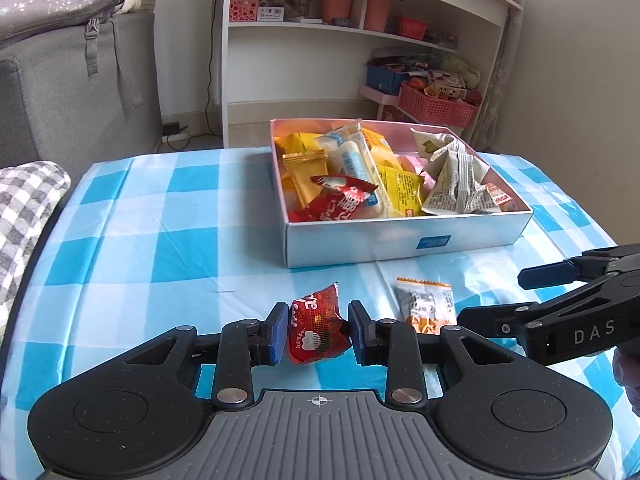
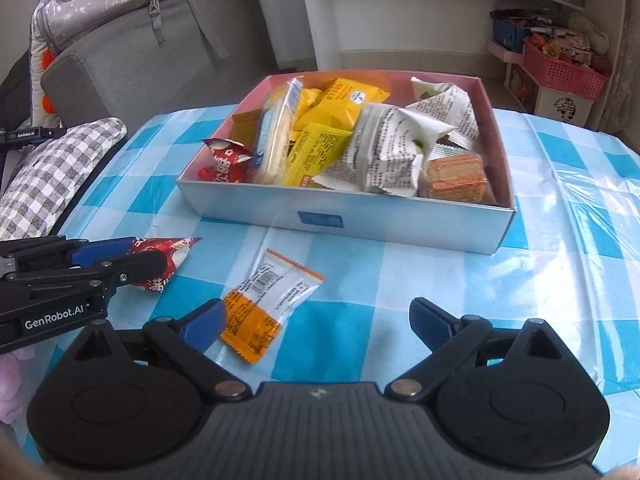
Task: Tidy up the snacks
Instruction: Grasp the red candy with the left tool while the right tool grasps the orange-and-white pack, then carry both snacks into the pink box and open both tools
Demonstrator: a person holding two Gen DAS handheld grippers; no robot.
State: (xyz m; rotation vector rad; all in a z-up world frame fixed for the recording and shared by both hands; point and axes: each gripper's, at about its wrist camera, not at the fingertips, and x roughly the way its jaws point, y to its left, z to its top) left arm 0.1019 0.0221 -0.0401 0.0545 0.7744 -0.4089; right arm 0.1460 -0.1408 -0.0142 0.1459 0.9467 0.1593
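My left gripper (image 1: 318, 330) is shut on a red snack packet (image 1: 316, 330) low over the table; it also shows in the right wrist view (image 2: 160, 258). A white and orange snack packet (image 1: 428, 304) lies on the blue checked tablecloth, seen also in the right wrist view (image 2: 266, 300). My right gripper (image 2: 316, 320) is open and empty, its left finger touching or just beside that packet. It enters the left wrist view from the right (image 1: 504, 300). The white box (image 1: 404, 240) (image 2: 344, 220) behind holds several snack packets.
The blue checked table (image 1: 152, 240) ends in a rounded edge on the left by a grey checked cushion (image 1: 24, 208). A grey sofa (image 1: 72, 92) and a white shelf unit (image 1: 360, 32) with pink baskets stand behind the table.
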